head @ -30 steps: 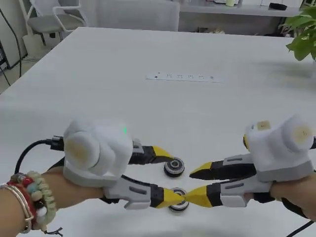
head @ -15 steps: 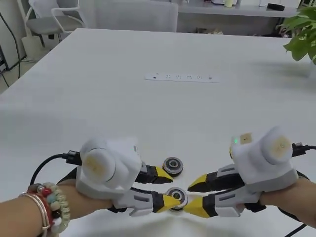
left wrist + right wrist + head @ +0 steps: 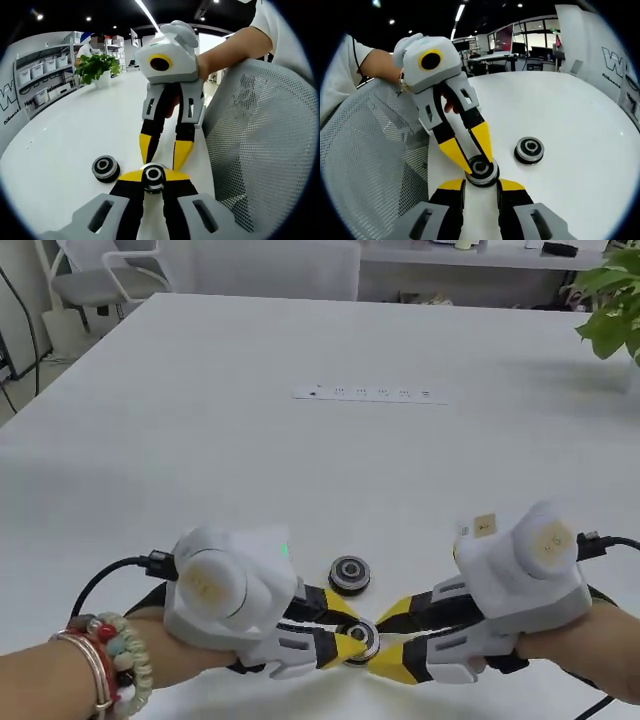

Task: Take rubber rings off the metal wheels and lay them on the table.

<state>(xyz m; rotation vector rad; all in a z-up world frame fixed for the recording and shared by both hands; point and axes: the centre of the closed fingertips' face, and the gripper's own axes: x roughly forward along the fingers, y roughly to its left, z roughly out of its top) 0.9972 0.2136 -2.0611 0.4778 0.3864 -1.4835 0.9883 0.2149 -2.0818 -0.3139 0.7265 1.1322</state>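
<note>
In the head view I am bringing both tongs together over one metal wheel [image 3: 360, 637] on the counter [image 3: 200, 440], close in front of me. I am doing this so that one pair can steady the wheel while the other works at its rubber ring. The left tongs [image 3: 345, 625] are reaching in from one side and the right tongs [image 3: 378, 640] from the other, with their yellow tips meeting at the wheel. A second wheel [image 3: 349, 574] is lying just beyond the tips, apart from them and untouched. In the left gripper view my left tongs are clamping the wheel [image 3: 153, 177] between their tips, which I judge is what is keeping it from sliding. The right tongs [image 3: 165, 157] are coming down at it from the far side, and the second wheel [image 3: 105, 168] is sitting off to the side. In the right gripper view my right tongs are straddling the near edge of the wheel, jaws parted about as wide as the rubber ring [image 3: 480, 182]. I cannot tell whether they are pinching it yet. Counting up, I am seeing two wheels and two tongs, both rings look seated on their wheels, and no loose ring is lying on the counter.
</note>
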